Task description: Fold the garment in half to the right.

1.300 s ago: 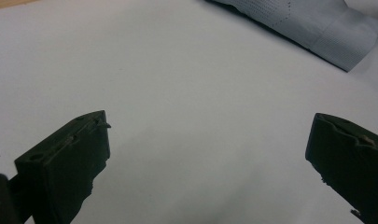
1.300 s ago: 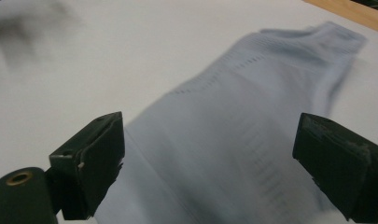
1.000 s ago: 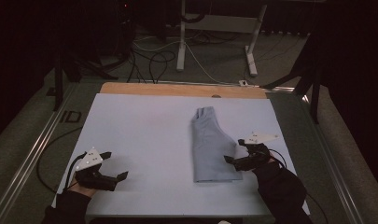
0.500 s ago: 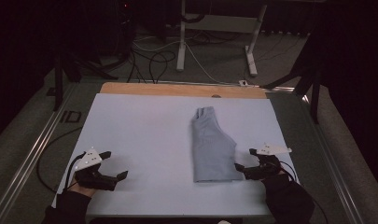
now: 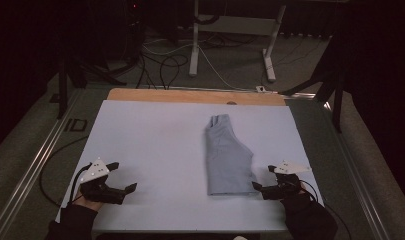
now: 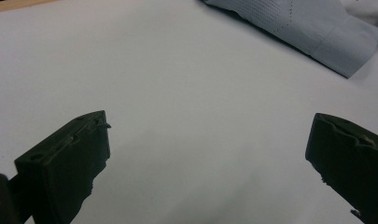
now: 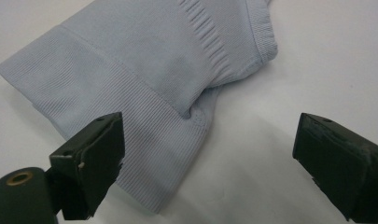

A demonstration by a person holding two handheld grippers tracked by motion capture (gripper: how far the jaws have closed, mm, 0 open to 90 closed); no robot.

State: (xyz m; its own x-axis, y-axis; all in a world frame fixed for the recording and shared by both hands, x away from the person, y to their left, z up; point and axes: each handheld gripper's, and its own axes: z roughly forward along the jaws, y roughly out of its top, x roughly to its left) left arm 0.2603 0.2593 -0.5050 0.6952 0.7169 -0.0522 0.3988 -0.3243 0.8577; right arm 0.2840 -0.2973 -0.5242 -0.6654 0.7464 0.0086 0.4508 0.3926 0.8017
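White table cover [image 5: 155, 145] spans the frame centre; the folded pale-blue garment [image 5: 226, 155] lies right of centre, hem toward the bottom edge. Right gripper [image 5: 270, 189] has dropped from beside the garment's right edge to its lower-right corner, jaws wide apart and empty, so probably lining up for a hem grab. Left gripper [image 5: 121, 190] unchanged at lower left, jaws apart, holding nothing.
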